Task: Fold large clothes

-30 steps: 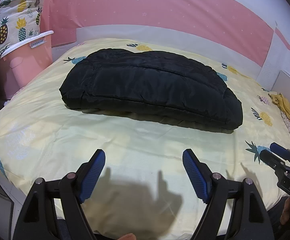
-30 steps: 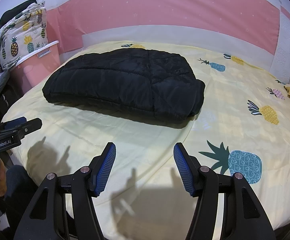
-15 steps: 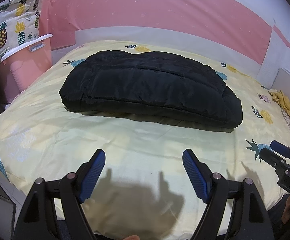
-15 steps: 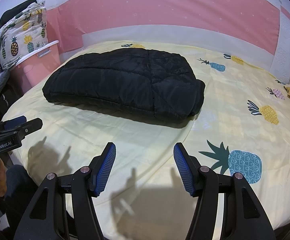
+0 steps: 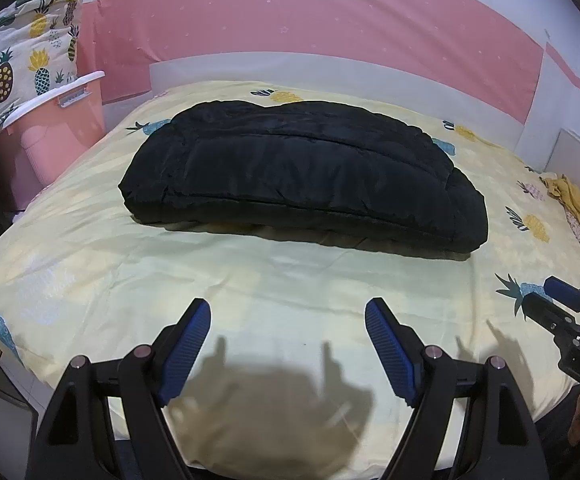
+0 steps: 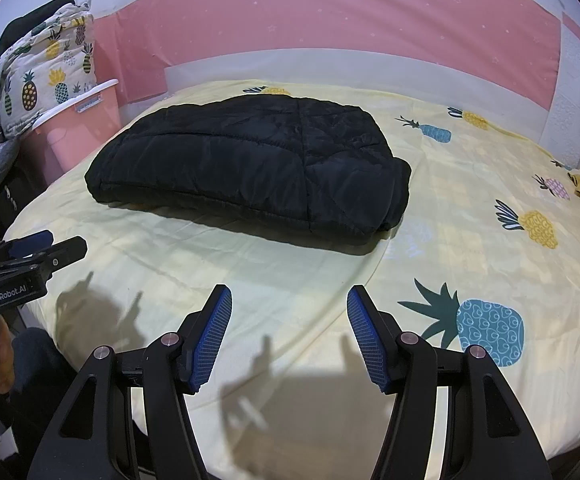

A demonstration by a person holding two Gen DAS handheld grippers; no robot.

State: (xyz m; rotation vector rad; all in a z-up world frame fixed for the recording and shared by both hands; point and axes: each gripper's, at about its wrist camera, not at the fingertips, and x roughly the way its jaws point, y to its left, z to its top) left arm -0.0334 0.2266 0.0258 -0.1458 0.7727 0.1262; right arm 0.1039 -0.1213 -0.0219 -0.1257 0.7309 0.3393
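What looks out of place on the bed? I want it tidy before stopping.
The black padded jacket lies folded in a neat bundle mid-bed. The one stray thing is a crumpled yellow cloth at the bed's right edge, by the wall. Both grippers, left and right, are open and empty.

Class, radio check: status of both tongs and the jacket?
Left tongs open, empty. Right tongs open, empty. Jacket folded on bed, untouched. Nothing between.
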